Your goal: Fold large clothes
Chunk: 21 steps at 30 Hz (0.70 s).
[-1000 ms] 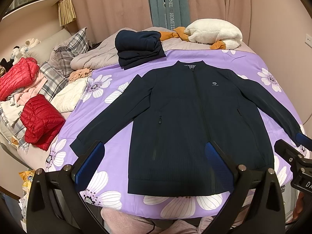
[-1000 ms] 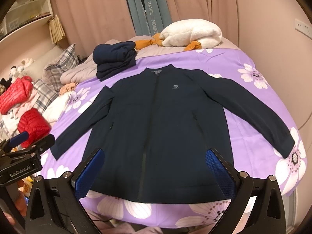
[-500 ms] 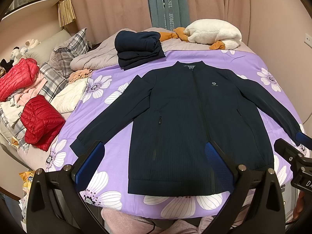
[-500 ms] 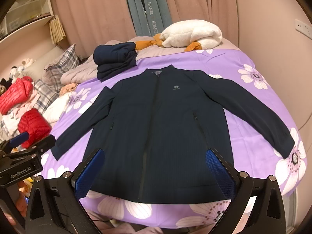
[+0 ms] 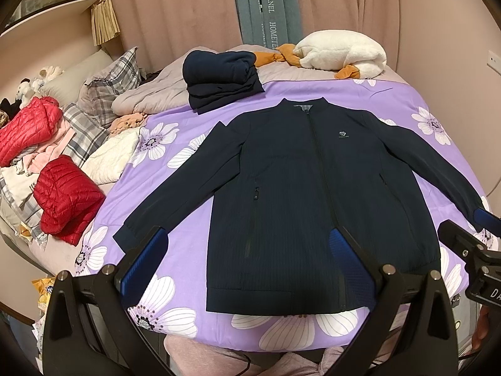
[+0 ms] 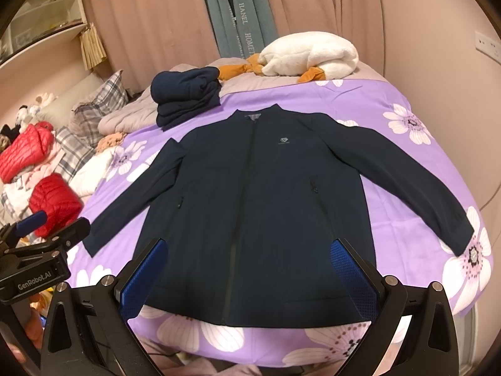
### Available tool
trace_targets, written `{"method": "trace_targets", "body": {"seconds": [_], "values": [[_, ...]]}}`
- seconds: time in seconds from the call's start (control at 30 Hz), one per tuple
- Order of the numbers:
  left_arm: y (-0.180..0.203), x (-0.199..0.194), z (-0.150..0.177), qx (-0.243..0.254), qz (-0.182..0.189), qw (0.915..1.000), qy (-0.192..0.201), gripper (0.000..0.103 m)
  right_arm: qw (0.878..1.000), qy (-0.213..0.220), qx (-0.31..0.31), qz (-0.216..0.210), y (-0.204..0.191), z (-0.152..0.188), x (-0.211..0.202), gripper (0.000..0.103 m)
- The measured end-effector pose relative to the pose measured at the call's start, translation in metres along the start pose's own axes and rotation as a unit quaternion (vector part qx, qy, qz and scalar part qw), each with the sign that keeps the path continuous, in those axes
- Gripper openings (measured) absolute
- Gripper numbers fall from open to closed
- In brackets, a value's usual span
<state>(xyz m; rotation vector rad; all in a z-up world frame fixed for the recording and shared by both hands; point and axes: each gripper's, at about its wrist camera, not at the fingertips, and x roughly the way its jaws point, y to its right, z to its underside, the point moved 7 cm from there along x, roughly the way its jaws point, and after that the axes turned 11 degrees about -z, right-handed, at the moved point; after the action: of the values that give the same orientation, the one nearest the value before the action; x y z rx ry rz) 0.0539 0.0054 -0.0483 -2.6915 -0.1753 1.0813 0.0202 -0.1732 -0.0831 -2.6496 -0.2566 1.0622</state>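
Observation:
A dark navy zip jacket (image 5: 313, 188) lies flat and face up on the purple flowered bedspread (image 5: 175, 250), sleeves spread to both sides, collar at the far end. It also shows in the right wrist view (image 6: 260, 206). My left gripper (image 5: 247, 257) is open and empty above the near hem. My right gripper (image 6: 247, 266) is open and empty, also above the near hem. Each gripper shows at the edge of the other's view.
A folded stack of navy clothes (image 5: 219, 78) sits beyond the collar. A white plush toy (image 5: 341, 50) lies at the head of the bed. Red puffer jackets (image 5: 65, 197), plaid pillows (image 5: 109, 84) and loose clothes pile up on the left. Curtains hang behind.

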Motion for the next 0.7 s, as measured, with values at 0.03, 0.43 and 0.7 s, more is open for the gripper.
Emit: {"method": "trace_targets", "body": {"seconds": [0.03,0.43,0.7], "values": [[0.0003,-0.0002,0.0004,0.0,0.0,1.0,0.0,0.103,1.0,0.0,-0.001,0.0,-0.0009,0.0001,0.0004,0.103],[-0.0005,0.0,-0.0005,0.002,-0.001,1.0,0.0,0.103,1.0,-0.001,-0.002,-0.001,-0.0056,0.0004,0.0007,0.103],[-0.0005,0.0,0.0,0.002,0.0,1.0,0.0,0.103,1.0,-0.002,-0.001,-0.001,-0.0046,0.0002,0.0012,0.103]]}}
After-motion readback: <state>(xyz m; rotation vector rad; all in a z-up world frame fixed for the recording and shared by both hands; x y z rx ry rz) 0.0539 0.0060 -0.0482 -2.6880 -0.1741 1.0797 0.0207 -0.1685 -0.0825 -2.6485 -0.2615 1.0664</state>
